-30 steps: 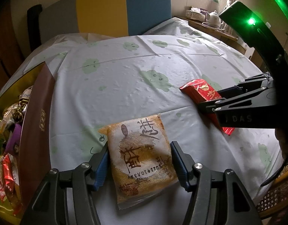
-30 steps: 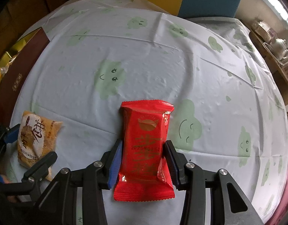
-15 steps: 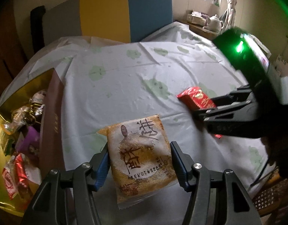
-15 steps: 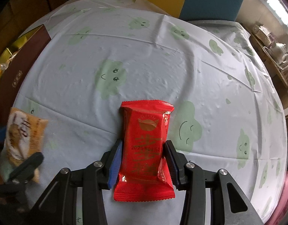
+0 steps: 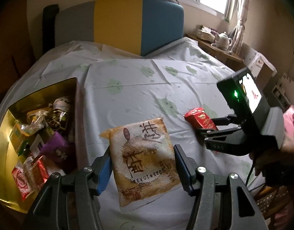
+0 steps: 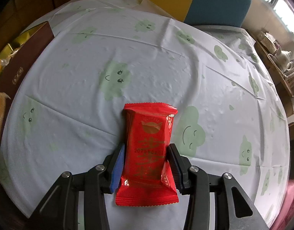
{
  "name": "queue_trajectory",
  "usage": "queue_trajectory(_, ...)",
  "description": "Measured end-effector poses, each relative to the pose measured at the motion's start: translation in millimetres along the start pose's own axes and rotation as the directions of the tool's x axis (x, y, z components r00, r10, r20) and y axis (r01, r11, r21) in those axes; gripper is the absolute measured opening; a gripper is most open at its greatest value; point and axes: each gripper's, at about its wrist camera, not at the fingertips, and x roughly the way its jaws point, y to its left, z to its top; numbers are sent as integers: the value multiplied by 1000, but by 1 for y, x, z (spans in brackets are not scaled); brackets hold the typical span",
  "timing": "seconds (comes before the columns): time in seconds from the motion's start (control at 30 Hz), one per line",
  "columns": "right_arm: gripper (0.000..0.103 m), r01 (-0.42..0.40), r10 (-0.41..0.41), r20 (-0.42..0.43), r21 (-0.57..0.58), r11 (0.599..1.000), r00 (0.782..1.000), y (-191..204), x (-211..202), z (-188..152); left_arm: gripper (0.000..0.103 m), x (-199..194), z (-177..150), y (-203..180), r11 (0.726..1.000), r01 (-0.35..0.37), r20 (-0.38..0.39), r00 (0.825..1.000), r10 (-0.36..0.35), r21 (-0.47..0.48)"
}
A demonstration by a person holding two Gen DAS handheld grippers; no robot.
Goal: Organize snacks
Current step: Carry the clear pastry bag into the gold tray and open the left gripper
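**Two packets held, box coming into reach**

Since a second ago, the left gripper [image 5: 142, 169] has lifted and swung toward the gold box [image 5: 5, 145], so far more of the box's inside shows now; the right gripper's own view has barely changed.

Left wrist view: the left gripper's blue pads press both long edges of the orange packet [image 5: 142, 157], which hangs above the tablecloth [image 5: 131, 88]. The box sits at the left with its dark side wall [image 5: 78, 118] just beside the packet, already holding a purple packet [image 5: 55, 150], red wrappers and others. At the right, the right gripper [image 5: 204, 129] grips the red packet [image 5: 199, 118] near the cloth.

Right wrist view: the right gripper [image 6: 146, 167] is closed on the red packet [image 6: 149, 149], pads on its two sides at mid-length. The cloth with green cloud faces spreads beyond, and only the box's brown outer wall [image 6: 20, 61] shows at the far left.

To do this step well, I would carry the orange packet over the wall, keep it level, lower it onto a free patch of gold floor, and only then release; the red packet should wait so the tools do not cross.

Only the left view shows the box contents and both tools together; only the right view shows the red packet's full face and grip.
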Motion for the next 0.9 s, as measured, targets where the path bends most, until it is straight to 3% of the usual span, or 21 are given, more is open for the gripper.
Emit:
queue_trajectory(0.13, 46, 4, -4, 4, -6, 1000, 1000, 2, -2, -1, 61, -15, 2, 29, 995, 26, 5, 1000, -26, -92)
queue_trajectory(0.3, 46, 8, -8, 7, -10, 1000, 1000, 2, -2, -2, 61, -40, 3, 89, 970, -3, 40, 999, 13, -241)
queue_trajectory(0.37, 46, 9, -9, 8, -11, 1000, 1000, 2, -3, -3, 61, -54, 1, 124, 942, -21, 59, 997, 43, -334)
queue_trajectory(0.53, 46, 16, -15, 8, -17, 1000, 1000, 3, -3, -2, 61, -84, -14, 204, 850, -135, 66, 979, 195, -510)
queue_trajectory(0.7, 46, 23, -23, 9, -22, 999, 1000, 4, -4, -2, 61, -81, -27, 241, 791, -149, 30, 978, 207, -594)
queue_trajectory(0.9, 46, 20, -20, 9, -16, 1000, 1000, 3, -4, -3, 61, -52, -23, 244, 784, -145, -26, 986, 163, -603)
